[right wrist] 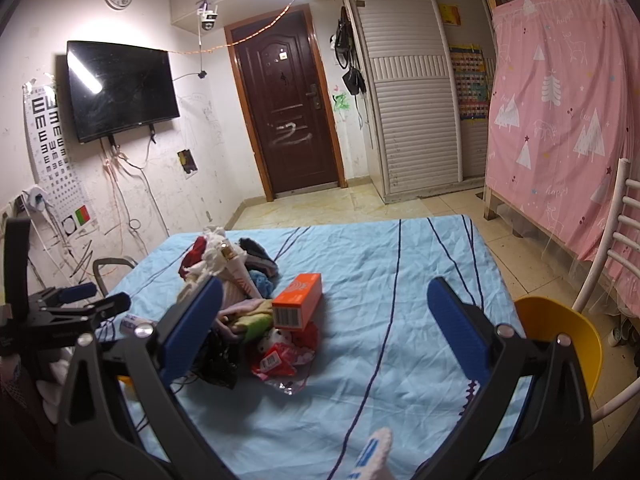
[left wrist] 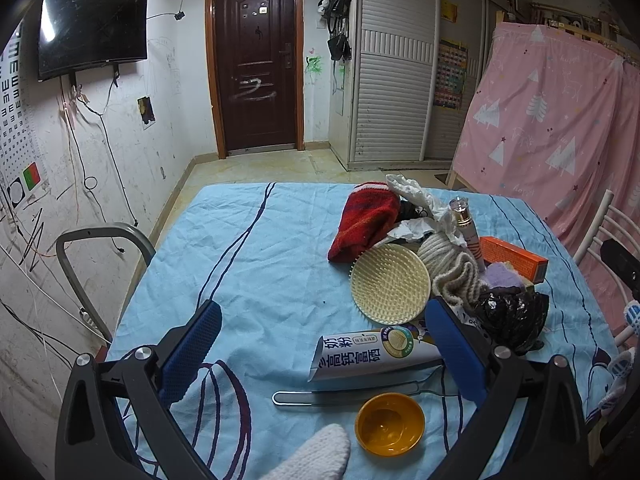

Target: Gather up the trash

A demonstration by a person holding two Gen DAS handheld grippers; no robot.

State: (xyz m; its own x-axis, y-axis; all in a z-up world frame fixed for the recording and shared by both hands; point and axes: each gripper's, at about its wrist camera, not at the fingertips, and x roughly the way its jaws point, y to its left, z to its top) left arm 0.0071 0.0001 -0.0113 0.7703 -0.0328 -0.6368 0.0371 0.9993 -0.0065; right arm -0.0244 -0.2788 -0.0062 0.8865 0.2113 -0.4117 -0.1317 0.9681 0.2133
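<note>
Left wrist view: the left gripper (left wrist: 322, 354) hangs spread wide and empty over a milk-powder sachet (left wrist: 374, 354) lying flat on the blue tablecloth (left wrist: 256, 248). Just beyond sits a heap with crumpled white paper (left wrist: 420, 208) and a black plastic bag (left wrist: 510, 316). The right gripper (right wrist: 324, 328) is likewise wide and empty, an orange box (right wrist: 298, 306) and a red wrapper (right wrist: 280, 360) between its fingers.

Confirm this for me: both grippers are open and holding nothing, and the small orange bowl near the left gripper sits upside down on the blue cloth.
One detail is wrong. The small orange bowl sits upright, its hollow facing up, as the left wrist view shows. The rest holds: the left gripper and the right gripper are both open with nothing between their fingers, and the bowl rests on the blue cloth.
</note>
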